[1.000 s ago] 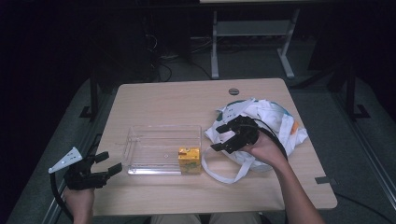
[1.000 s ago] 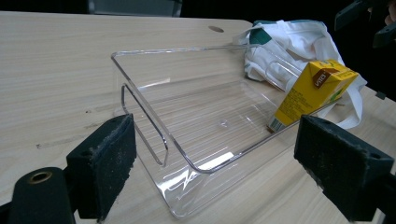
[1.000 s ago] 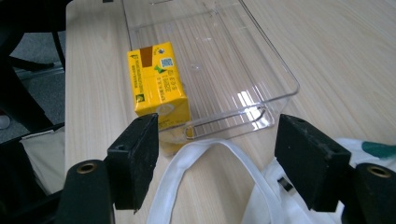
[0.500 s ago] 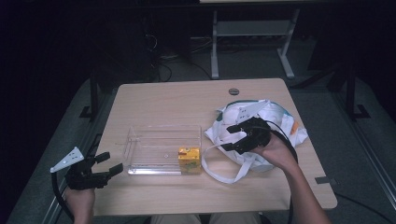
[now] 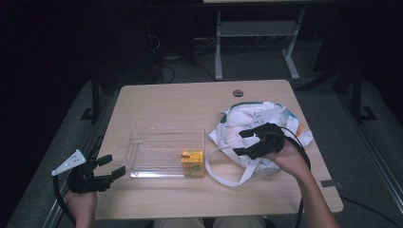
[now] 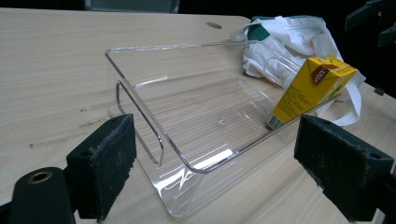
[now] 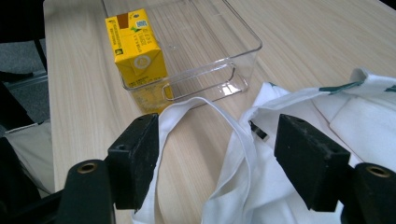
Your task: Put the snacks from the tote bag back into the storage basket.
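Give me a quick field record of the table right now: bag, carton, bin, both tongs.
bag: white tote bag, crumpled, right of the bin
carton: yellow drink carton, upright in the bin's near right corner
bin: clear plastic bin, otherwise bare
right tongs: right tongs open over the bag's strap
left tongs: left tongs open, at the table's left edge

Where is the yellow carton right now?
In the high view the yellow carton stands in the clear bin, at its front right corner, next to the white bag's looped strap.
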A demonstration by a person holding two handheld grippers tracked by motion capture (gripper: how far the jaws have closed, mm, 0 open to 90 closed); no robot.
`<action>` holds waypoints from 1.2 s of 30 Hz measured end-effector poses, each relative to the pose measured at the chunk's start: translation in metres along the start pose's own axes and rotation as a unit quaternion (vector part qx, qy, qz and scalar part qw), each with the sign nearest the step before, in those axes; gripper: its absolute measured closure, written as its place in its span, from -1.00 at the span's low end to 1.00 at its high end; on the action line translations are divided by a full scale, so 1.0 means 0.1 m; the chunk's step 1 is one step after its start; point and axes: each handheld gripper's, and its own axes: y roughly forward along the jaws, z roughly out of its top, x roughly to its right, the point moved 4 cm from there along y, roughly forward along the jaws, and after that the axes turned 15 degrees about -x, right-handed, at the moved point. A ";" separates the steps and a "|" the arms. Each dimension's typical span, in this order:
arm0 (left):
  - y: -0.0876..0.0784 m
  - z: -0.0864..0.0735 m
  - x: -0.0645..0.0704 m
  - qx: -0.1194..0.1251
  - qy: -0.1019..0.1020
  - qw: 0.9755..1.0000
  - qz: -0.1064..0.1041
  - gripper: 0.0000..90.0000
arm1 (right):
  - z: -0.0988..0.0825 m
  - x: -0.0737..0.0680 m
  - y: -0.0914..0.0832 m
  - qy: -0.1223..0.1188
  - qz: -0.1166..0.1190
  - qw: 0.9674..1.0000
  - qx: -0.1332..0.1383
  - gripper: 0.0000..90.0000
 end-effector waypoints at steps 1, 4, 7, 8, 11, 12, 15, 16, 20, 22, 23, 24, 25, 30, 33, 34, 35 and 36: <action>0.00 0.00 0.00 0.000 0.000 1.000 0.000 -0.72 | -0.01 0.00 -0.01 0.003 0.000 1.000 -0.001 -0.32; 0.00 0.00 -0.01 -0.002 0.001 1.000 0.000 -0.72 | -0.05 0.01 -0.01 0.005 -0.002 1.000 0.001 -0.32; 0.01 0.00 0.00 -0.001 0.000 1.000 0.000 -0.72 | -0.10 0.02 -0.03 0.009 -0.002 1.000 0.005 -0.32; 0.01 0.00 0.00 -0.001 0.000 1.000 0.000 -0.72 | -0.12 0.02 -0.03 0.011 -0.003 1.000 0.006 -0.32; 0.01 0.00 0.00 -0.004 0.003 1.000 -0.001 -0.72 | -0.15 0.03 -0.04 0.016 -0.003 1.000 0.008 -0.32; 0.01 0.00 0.00 -0.004 0.002 1.000 -0.001 -0.72 | -0.18 0.03 -0.04 0.019 -0.003 1.000 0.009 -0.32; 0.01 0.00 0.00 -0.004 0.001 1.000 0.000 -0.72 | -0.27 0.05 -0.05 0.026 -0.004 1.000 0.014 -0.32; 0.01 0.00 0.00 -0.003 0.001 1.000 0.000 -0.72 | -0.29 0.05 -0.05 0.028 -0.004 0.999 0.014 -0.32; 0.01 -0.01 0.00 -0.005 0.004 1.000 0.001 -0.72 | -0.37 0.06 -0.07 0.036 -0.005 0.999 0.015 -0.32; 0.01 -0.01 0.00 -0.008 0.005 1.000 0.001 -0.72 | -0.38 0.06 -0.08 0.037 -0.006 0.999 0.015 -0.32; 0.01 -0.01 0.00 -0.009 0.007 1.000 0.001 -0.72 | -0.42 0.07 -0.09 0.039 -0.007 0.999 0.017 -0.32; 0.02 -0.01 0.00 -0.008 0.006 1.000 0.000 -0.72 | -0.43 0.07 -0.09 0.041 -0.008 0.999 0.019 -0.32; 0.02 0.00 0.00 -0.007 0.008 1.000 0.001 -0.72 | -0.45 0.07 -0.09 0.040 -0.009 0.999 0.020 -0.32; 0.02 0.00 0.01 -0.006 0.008 1.000 0.001 -0.72 | -0.51 0.08 -0.10 0.044 -0.010 0.999 0.020 -0.32; 0.02 0.00 0.01 -0.006 0.008 1.000 0.001 -0.72 | -0.54 0.08 -0.11 0.047 -0.012 0.999 0.020 -0.32; 0.02 0.00 0.01 -0.006 0.008 1.000 0.001 -0.72 | -0.55 0.08 -0.11 0.047 -0.013 0.999 0.022 -0.32; 0.02 0.00 0.01 -0.006 0.008 1.000 0.001 -0.72 | -0.57 0.08 -0.12 0.049 -0.012 0.998 0.022 -0.32; 0.02 0.00 0.01 -0.006 0.008 1.000 0.001 -0.72 | -0.57 0.08 -0.12 0.050 -0.013 0.998 0.022 -0.32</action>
